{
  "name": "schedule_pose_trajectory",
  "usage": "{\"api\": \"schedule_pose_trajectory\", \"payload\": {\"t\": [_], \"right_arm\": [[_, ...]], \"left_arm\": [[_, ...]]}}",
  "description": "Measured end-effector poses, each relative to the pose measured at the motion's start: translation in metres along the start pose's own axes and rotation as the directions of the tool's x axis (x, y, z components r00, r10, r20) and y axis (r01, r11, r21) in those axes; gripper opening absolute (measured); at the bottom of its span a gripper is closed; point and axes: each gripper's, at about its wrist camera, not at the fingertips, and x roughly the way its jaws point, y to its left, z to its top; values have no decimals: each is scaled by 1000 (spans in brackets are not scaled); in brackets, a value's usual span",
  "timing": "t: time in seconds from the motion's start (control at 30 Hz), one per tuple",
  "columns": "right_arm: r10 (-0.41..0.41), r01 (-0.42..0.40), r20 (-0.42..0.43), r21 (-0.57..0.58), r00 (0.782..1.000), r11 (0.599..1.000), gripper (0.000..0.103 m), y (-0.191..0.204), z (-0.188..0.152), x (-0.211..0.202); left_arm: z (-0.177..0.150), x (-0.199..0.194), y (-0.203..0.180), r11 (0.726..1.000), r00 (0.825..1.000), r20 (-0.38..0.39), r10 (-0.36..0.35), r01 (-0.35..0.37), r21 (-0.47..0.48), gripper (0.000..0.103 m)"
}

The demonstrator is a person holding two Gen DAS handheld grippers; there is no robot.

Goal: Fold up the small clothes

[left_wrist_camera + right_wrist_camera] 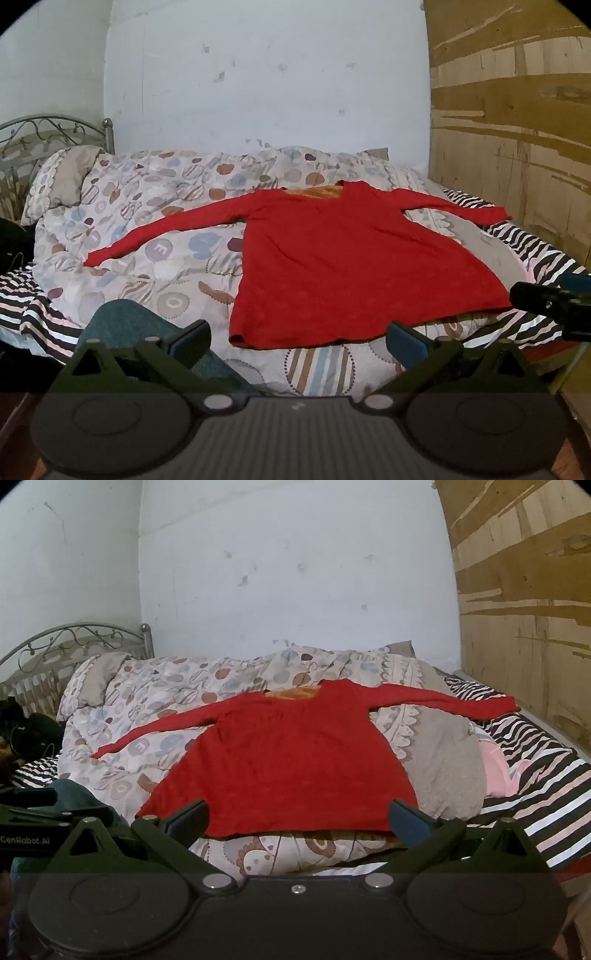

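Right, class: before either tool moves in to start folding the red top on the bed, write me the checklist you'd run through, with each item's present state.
1. Red top spread flat, both sleeves out: ok.
2. Left tool open, nothing held: ok.
3. Right tool open, nothing held: ok.
4. Nothing lying on the top: ok.
5. Quilt under the top smooth: not ok, rumpled.
6. Far sleeve end clear of the bed edge: cannot tell.

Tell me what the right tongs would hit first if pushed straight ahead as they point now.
Most likely the red top spread on the quilt: its hem lies just beyond the open right tongs, with nothing between. Depth is hard to judge here.
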Motion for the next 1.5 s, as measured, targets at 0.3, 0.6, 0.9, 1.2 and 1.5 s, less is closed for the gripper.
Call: {"api": "schedule_pose_trajectory", "payload": {"t": [0.3,0.6,0.9,1.2,1.5], "right_arm": [[1,-1,-3,4,1000,1000,103,0,2,-1],[2,-2,-1,-2,1000,1000,103,1,2,-1],[14,-14,-12,15,1000,1000,103,0,-2,4],[16,-16,-16,14,1000,1000,103,-1,-3,4],[15,-14,-17,13,1000,1000,103,0,-4,5]], "left_arm": [[0,0,0,1000,1000,0,-1,1,0,103],[0,-1,0,1000,1000,2,0,0,-1,103],[0,-1,0,1000,1000,3,0,0,-2,103],[4,-5,1,1000,1000,1,0,0,-2,103],[3,-5,1,1000,1000,1,0,0,-2,103]]}}
